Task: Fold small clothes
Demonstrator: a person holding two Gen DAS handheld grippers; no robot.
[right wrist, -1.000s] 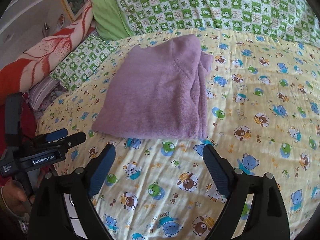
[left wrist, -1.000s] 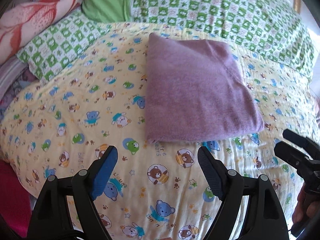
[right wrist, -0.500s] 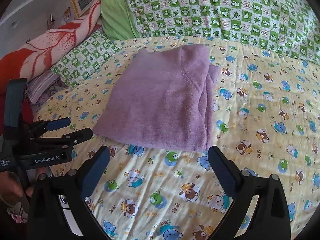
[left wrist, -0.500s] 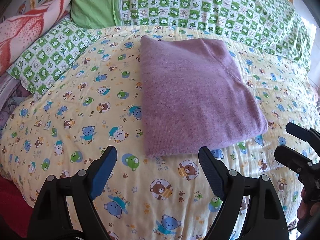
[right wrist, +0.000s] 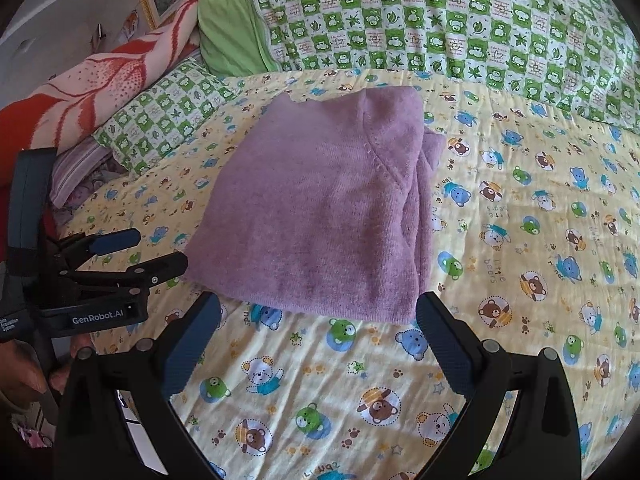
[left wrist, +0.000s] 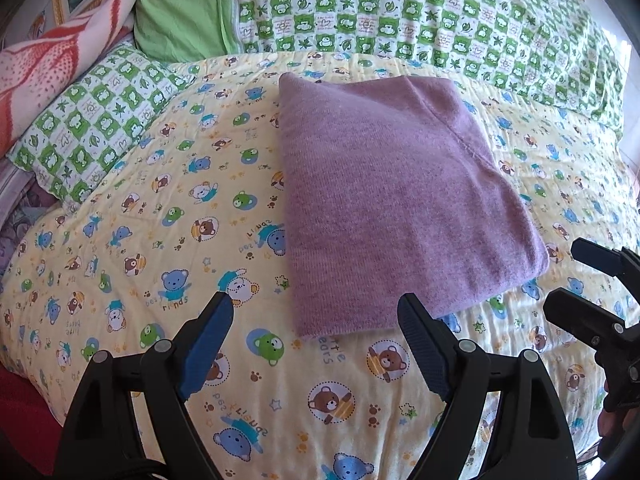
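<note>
A purple knit garment (left wrist: 392, 200) lies folded into a flat rectangle on the bear-print yellow quilt (left wrist: 160, 208). My left gripper (left wrist: 316, 332) hovers open just short of the garment's near edge, with nothing between its blue pads. In the right wrist view the garment (right wrist: 320, 208) shows loose folded layers along its right side. My right gripper (right wrist: 318, 340) stands wide open before the near edge, its jaws empty. Each gripper shows in the other's view: the right gripper (left wrist: 564, 274) by the garment's near right corner, the left gripper (right wrist: 162, 247) by its near left corner.
Green checked pillows (left wrist: 400, 12) line the back of the bed, and a smaller one (left wrist: 92, 128) lies at the left. A red-and-white blanket (right wrist: 100, 84) is piled at the far left. A hand (right wrist: 24, 376) holds the left gripper's handle.
Both grippers have edged toward the garment, whose near edge now sits lower in both views. The right jaws spread slightly wider. The garment has not moved.
</note>
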